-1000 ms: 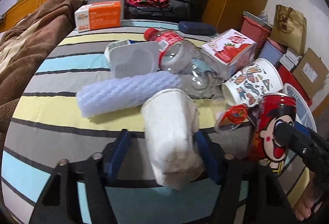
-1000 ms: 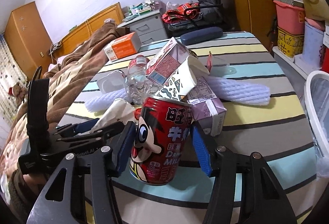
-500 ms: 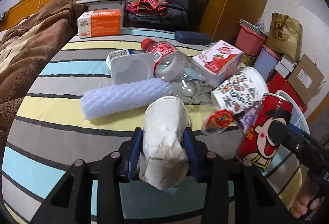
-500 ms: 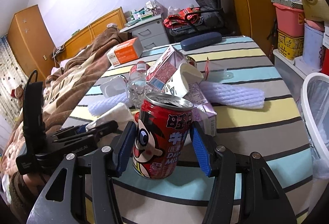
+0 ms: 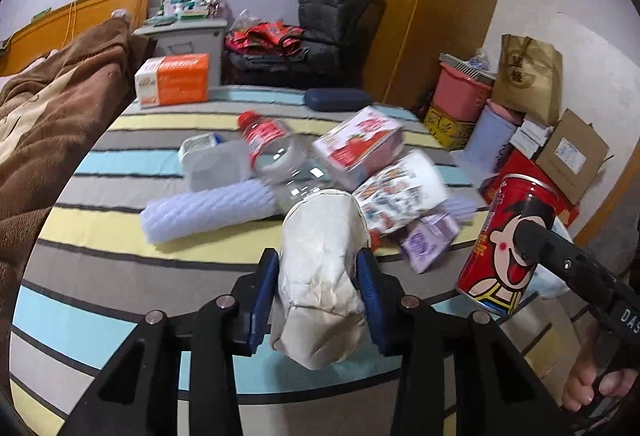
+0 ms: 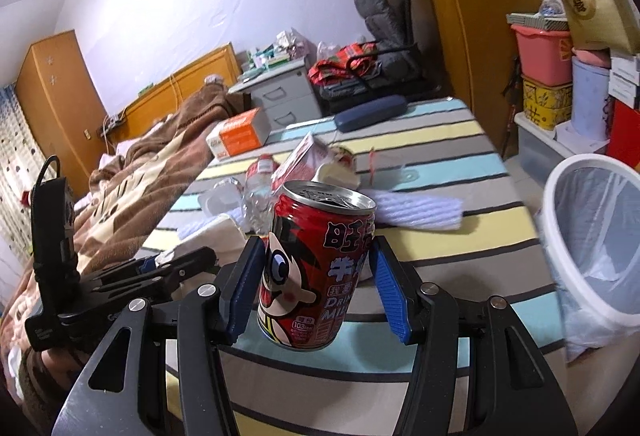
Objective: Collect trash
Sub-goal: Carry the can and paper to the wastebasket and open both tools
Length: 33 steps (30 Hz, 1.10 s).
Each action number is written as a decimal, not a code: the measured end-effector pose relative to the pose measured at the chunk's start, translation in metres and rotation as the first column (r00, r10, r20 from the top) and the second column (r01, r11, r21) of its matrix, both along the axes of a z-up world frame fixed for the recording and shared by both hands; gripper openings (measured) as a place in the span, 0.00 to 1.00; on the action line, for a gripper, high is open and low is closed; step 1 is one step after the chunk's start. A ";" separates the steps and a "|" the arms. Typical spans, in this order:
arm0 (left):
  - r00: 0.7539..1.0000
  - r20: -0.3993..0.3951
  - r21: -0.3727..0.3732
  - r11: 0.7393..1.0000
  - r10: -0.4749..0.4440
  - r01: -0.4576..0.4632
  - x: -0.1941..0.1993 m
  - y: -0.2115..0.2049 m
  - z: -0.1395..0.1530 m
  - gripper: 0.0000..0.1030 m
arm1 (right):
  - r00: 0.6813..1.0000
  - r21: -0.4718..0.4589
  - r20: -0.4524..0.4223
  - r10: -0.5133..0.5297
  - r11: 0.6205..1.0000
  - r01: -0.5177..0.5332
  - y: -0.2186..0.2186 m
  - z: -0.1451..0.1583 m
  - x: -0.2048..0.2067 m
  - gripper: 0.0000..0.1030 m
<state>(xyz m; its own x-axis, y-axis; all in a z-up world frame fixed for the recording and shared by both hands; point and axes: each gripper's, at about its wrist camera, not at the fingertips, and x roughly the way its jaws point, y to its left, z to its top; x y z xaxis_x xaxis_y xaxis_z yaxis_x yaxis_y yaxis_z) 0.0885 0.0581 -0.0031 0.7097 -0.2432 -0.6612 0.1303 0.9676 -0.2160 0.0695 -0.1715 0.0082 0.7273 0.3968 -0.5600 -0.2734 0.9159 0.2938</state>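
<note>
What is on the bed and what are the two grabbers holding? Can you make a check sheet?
Surface: striped bedsheet in grey, yellow and blue.
Job's things: crumpled white paper cup; red cartoon milk can; white bin with clear liner beside the bed.
Clutter: clear plastic bottle with red cap, strawberry milk carton, patterned paper cup, white foam net sleeve, purple carton.
Grippers: left gripper has just closed on the paper cup; right gripper clamps the can.
Cables: nothing seen on the bed.
Surroundings: brown blanket, orange-and-white box, pink crate.
</note>
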 end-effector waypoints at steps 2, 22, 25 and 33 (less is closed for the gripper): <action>1.000 0.020 0.000 1.000 -0.017 0.017 -0.001 -0.008 0.008 0.41 | 1.000 0.003 0.011 -0.022 1.000 0.022 -0.009 0.002 -0.001 0.54; 0.949 0.122 0.017 0.957 -0.290 0.290 0.023 -0.151 0.052 0.41 | 0.958 -0.008 0.047 -0.284 0.959 0.284 -0.114 0.018 -0.007 0.54; 0.936 0.117 0.006 0.943 -0.331 0.333 0.027 -0.174 0.052 0.41 | 0.945 -0.015 0.043 -0.324 0.946 0.325 -0.132 0.018 -0.005 0.54; 0.887 0.107 0.042 0.894 -0.449 0.447 0.036 -0.241 0.045 0.41 | 0.910 -0.045 -0.013 -0.414 0.910 0.413 -0.174 0.002 0.005 0.54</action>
<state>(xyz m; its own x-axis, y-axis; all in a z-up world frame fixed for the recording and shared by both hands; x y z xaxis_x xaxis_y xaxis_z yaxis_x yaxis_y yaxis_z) 0.1248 -0.1830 0.0424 0.5963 -0.5429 -0.5913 0.5728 0.8038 -0.1604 0.0749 -0.3459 0.0105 0.8086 0.0404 -0.5870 0.1382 0.9567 0.2563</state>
